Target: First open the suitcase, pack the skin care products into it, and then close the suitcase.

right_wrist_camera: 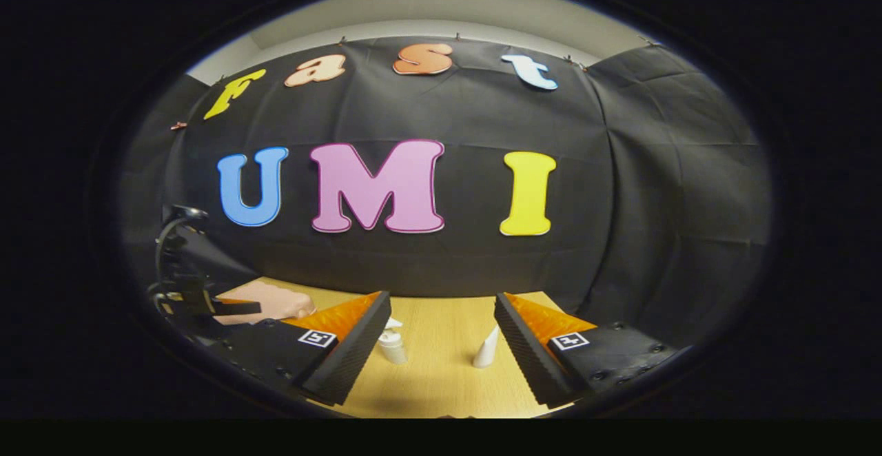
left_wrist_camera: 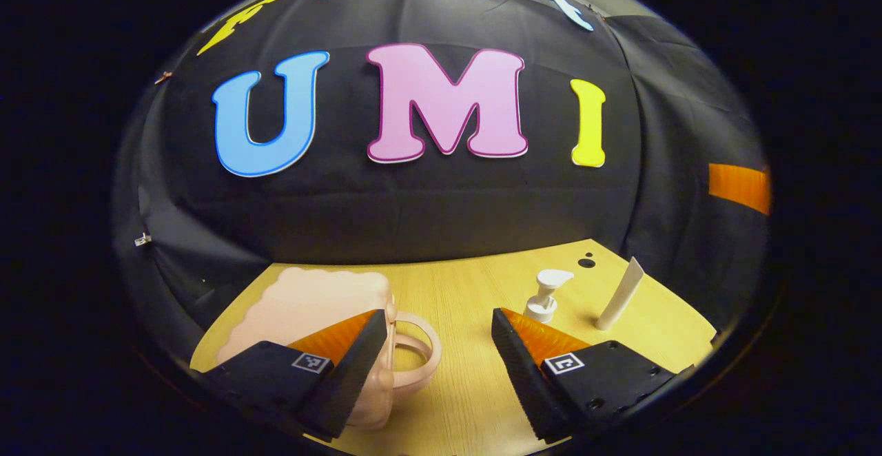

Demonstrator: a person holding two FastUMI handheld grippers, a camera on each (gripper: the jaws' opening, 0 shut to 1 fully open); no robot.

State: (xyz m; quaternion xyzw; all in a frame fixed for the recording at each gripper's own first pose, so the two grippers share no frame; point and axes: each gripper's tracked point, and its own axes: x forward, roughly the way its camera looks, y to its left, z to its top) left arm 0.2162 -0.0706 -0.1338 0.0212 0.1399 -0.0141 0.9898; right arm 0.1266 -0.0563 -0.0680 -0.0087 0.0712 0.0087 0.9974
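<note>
You're right at the start here, the opening step; the pink suitcase (left_wrist_camera: 313, 308) is lying flat and looks shut on the bench (left_wrist_camera: 462, 387), handle (left_wrist_camera: 413, 359) pointing toward the middle; your left hand-held gripper (left_wrist_camera: 437, 366) hangs over it with the jaws spread wide and nothing between them; one finger sits right above the handle end. The pump bottle (left_wrist_camera: 548, 297) and the white tube (left_wrist_camera: 620, 294) stand well off to the side, untouched. Your right hand-held gripper (right_wrist_camera: 441, 356) is wide open too, empty, aimed at those two products. I'd say next you need a finger at the lid's edge near the handle to lift it; I can't see a latch or zip from here, so go gently.
</note>
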